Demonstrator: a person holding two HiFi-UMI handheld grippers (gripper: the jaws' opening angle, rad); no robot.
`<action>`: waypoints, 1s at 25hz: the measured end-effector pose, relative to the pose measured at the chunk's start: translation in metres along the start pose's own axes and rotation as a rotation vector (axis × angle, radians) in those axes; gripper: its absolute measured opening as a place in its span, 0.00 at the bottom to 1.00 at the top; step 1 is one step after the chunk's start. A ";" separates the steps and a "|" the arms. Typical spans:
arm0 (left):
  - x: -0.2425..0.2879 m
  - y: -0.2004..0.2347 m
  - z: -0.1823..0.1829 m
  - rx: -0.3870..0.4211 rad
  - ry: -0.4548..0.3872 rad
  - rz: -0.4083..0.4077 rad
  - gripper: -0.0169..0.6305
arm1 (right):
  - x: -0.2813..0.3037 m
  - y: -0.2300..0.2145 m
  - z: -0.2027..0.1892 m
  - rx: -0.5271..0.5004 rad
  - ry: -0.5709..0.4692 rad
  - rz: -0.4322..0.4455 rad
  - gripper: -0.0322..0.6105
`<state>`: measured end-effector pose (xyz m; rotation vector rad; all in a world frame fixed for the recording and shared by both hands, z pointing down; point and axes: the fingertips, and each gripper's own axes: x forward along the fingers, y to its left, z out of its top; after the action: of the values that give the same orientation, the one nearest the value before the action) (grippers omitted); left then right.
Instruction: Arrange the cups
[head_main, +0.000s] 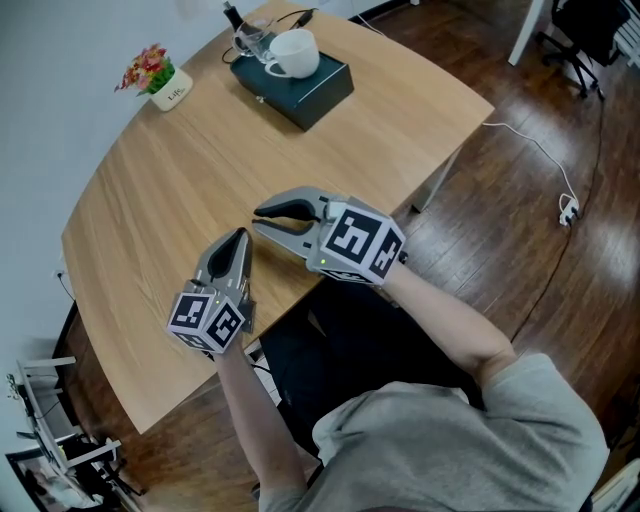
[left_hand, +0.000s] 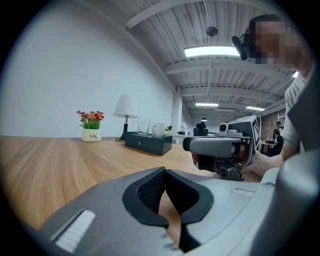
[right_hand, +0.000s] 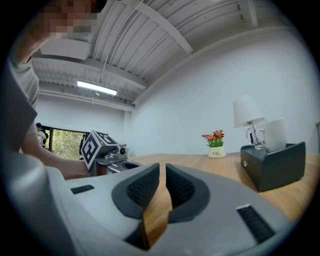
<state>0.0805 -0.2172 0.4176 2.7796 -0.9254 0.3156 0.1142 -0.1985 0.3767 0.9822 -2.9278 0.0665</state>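
Observation:
A white cup (head_main: 293, 53) and a clear glass cup (head_main: 252, 38) stand on a dark green box (head_main: 300, 88) at the table's far end. From the left gripper view the white cup (left_hand: 158, 129) and glass cup (left_hand: 142, 126) are small and distant. The right gripper view has the white cup (right_hand: 275, 134) on the box (right_hand: 274, 165) at the right. My left gripper (head_main: 240, 235) rests shut and empty near the table's front edge. Beside it my right gripper (head_main: 259, 214) points left, also shut with nothing in it. Both are far from the cups.
A small pot of flowers (head_main: 165, 85) sits at the table's far left, and a white lamp (left_hand: 125, 107) stands behind the box. The wooden table (head_main: 170, 190) has a curved edge. An office chair (head_main: 585, 35) and a white cable (head_main: 545, 155) are on the floor at the right.

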 end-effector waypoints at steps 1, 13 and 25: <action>0.000 0.000 0.000 0.000 -0.001 0.001 0.04 | 0.000 0.000 0.000 0.000 0.000 -0.001 0.11; 0.000 0.000 0.000 0.000 -0.005 0.002 0.04 | -0.003 -0.002 0.005 -0.001 -0.020 -0.016 0.11; 0.000 0.000 0.000 0.000 -0.005 0.002 0.04 | -0.011 -0.009 0.012 0.010 -0.052 -0.036 0.11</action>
<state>0.0803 -0.2171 0.4178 2.7804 -0.9290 0.3095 0.1279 -0.2001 0.3644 1.0536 -2.9578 0.0555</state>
